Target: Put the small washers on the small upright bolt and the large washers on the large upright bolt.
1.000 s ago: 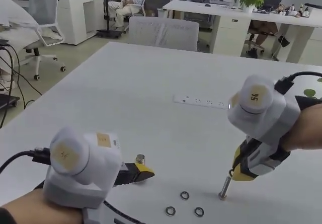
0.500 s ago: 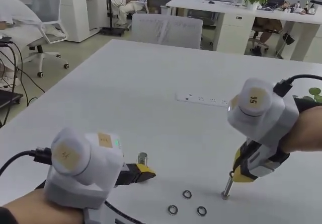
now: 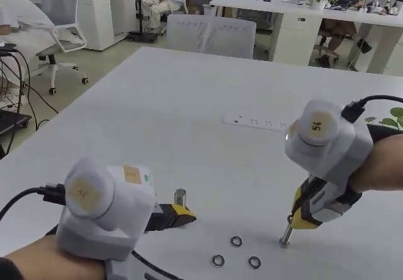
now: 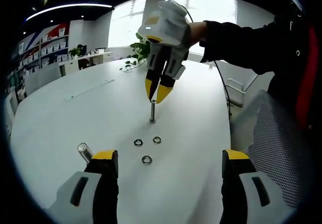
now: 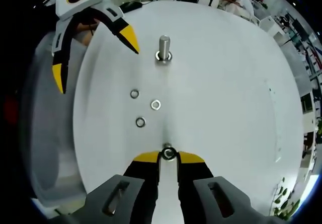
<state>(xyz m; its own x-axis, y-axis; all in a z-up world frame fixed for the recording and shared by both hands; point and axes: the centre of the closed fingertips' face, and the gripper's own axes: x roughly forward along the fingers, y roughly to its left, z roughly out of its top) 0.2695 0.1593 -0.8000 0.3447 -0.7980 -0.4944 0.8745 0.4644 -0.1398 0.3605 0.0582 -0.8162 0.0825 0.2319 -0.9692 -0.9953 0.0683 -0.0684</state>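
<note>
The thin small bolt (image 3: 286, 235) stands upright on the white table (image 3: 189, 116). My right gripper (image 3: 295, 219) hovers at its top, jaws shut on a small washer (image 5: 169, 153) right over the bolt's tip. Three loose washers (image 3: 236, 241) (image 3: 218, 261) (image 3: 254, 262) lie to the left of that bolt. The thick large bolt (image 3: 180, 197) stands further left, with a washer (image 5: 164, 57) round its base. My left gripper (image 4: 171, 156) is open and holds nothing. The large bolt (image 4: 84, 151) is just outside its left jaw, and the loose washers (image 4: 147, 159) are ahead of it.
A white power strip (image 3: 255, 123) lies on the table further back. A black cable (image 3: 151, 266) runs along the table's near edge by my left gripper. Office chairs (image 3: 211, 36) and desks stand beyond the table.
The head view has shifted slightly. Both grippers, both bolts and the loose washers keep about the same places.
</note>
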